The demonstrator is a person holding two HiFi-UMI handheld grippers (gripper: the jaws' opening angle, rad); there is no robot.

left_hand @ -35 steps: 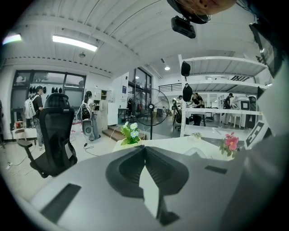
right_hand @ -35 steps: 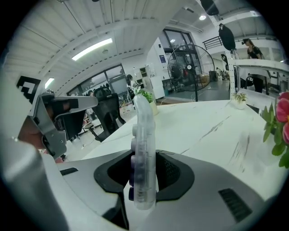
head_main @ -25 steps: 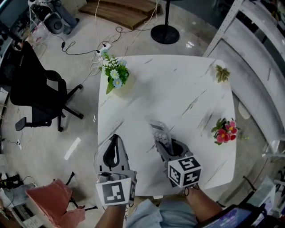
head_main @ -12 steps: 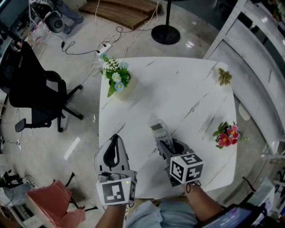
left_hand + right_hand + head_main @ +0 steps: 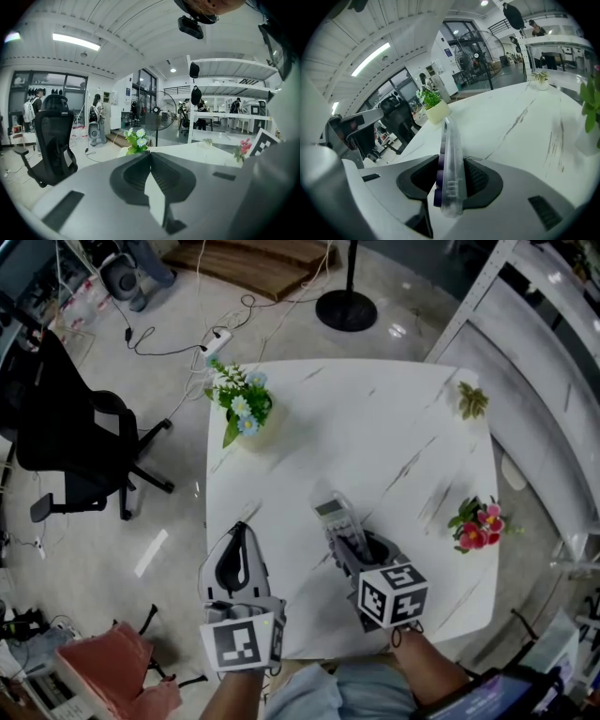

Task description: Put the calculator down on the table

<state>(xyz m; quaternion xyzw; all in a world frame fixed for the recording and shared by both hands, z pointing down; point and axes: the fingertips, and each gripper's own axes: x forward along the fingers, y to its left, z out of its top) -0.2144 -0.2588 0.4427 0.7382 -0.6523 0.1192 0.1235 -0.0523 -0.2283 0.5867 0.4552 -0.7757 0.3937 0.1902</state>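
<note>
The white marble-patterned table point(image 5: 375, 427) fills the middle of the head view, and most of its surface is bare, so there is much free place to lay a thing down. A black office chair point(image 5: 84, 456) stands on the floor at 9 o'clock from the table, well apart from it. The two grippers are over the near edge of the table. The left gripper point(image 5: 240, 531), at about 7 o'clock from the table's centre, has its jaws together with nothing between them; I judge that it only waits aside so it does not disturb the other hand. The right gripper point(image 5: 342, 540), at about 6 o'clock, points down toward the tabletop, probably to bring its load low before the release. Three flower decorations sit near the table's edges: one with white and blue flowers point(image 5: 242, 404) at 10 o'clock, a red one point(image 5: 476, 521) at 4 o'clock and a small dry plant point(image 5: 472, 399) at 2 o'clock, all far from the landing place. The calculator point(image 5: 336, 514) stands on its edge between the right jaws and sticks out toward 11 o'clock; the jaws are opening, yet both pads touch its faces, so I judge the putting down is just beginning.
</note>
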